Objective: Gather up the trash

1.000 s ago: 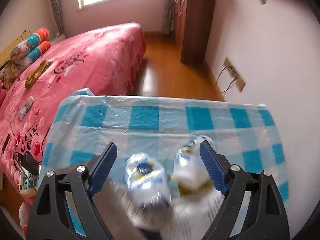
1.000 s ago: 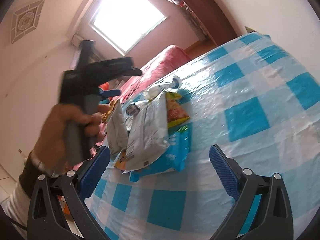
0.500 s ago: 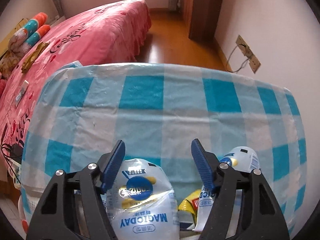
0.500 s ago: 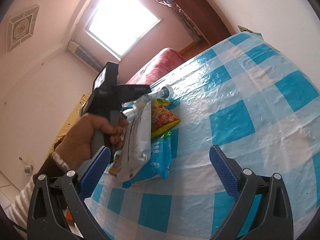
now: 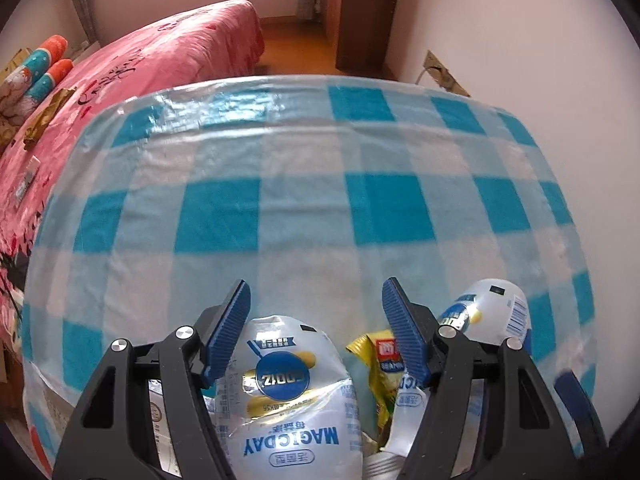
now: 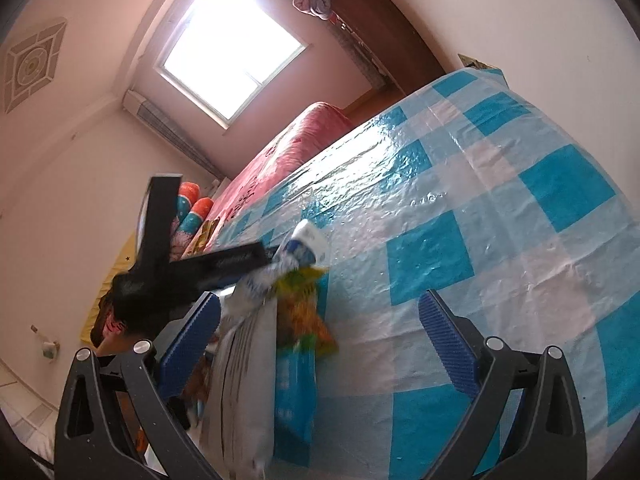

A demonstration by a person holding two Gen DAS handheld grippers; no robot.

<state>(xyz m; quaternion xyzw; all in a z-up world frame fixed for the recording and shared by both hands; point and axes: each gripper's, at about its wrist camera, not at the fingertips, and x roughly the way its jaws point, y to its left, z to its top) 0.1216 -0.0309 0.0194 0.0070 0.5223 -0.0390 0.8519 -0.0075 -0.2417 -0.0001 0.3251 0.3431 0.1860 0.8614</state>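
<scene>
Left gripper (image 5: 316, 304): fingers spread wide, nothing clamped; tips above the checked tablecloth (image 5: 304, 216). White MAGICDAY pouch (image 5: 286, 392) lies between and below the fingers, near the left one. Yellow wrapper (image 5: 374, 364) just beside the right finger; second white pouch (image 5: 490, 312) outside it.
Right gripper (image 6: 320, 332): fingers wide apart, empty. Wrapper pile (image 6: 276, 344), blurred, lies by its left finger; four pieces countable across both views.
</scene>
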